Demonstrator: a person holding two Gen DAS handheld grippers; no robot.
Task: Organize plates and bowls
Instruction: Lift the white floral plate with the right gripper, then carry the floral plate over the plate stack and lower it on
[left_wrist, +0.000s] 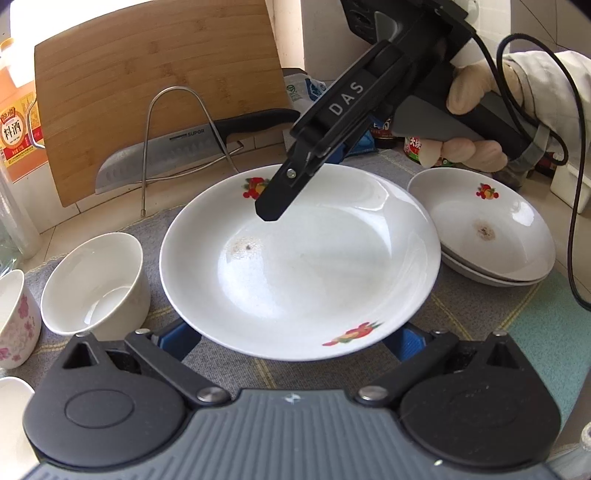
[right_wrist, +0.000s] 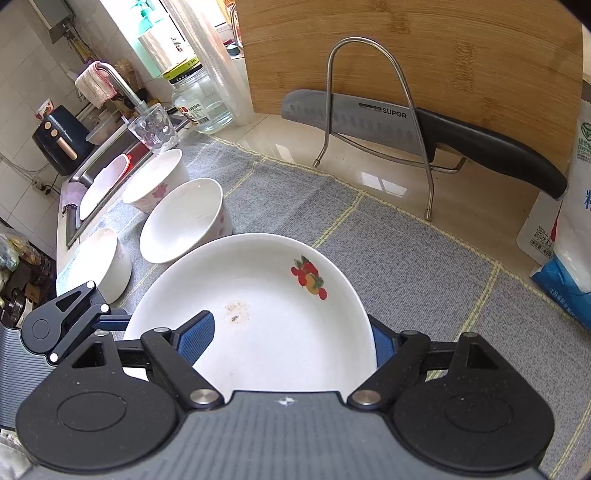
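A white plate with fruit prints (left_wrist: 301, 266) is lifted above the grey mat, tilted; it also shows in the right wrist view (right_wrist: 258, 317). My right gripper (left_wrist: 273, 210) (right_wrist: 291, 339) is shut on its rim, one blue pad above and one below. My left gripper (left_wrist: 295, 343) is open, its blue fingertips (left_wrist: 181, 339) spread under the plate's near edge. Two like plates (left_wrist: 491, 236) are stacked at the right. A plain white bowl (left_wrist: 96, 284) and a flowered bowl (left_wrist: 14, 321) stand at the left; several bowls (right_wrist: 184, 221) show in the right wrist view.
A bamboo cutting board (left_wrist: 159, 92) and a knife (left_wrist: 177, 151) lean in a wire rack (left_wrist: 177, 129) behind the mat (right_wrist: 406, 280). An orange cooking-wine bottle (left_wrist: 18, 122) stands far left. A sink (right_wrist: 96, 177), glass (right_wrist: 153, 127) and jar (right_wrist: 201, 103) are left; bags (right_wrist: 569, 236) right.
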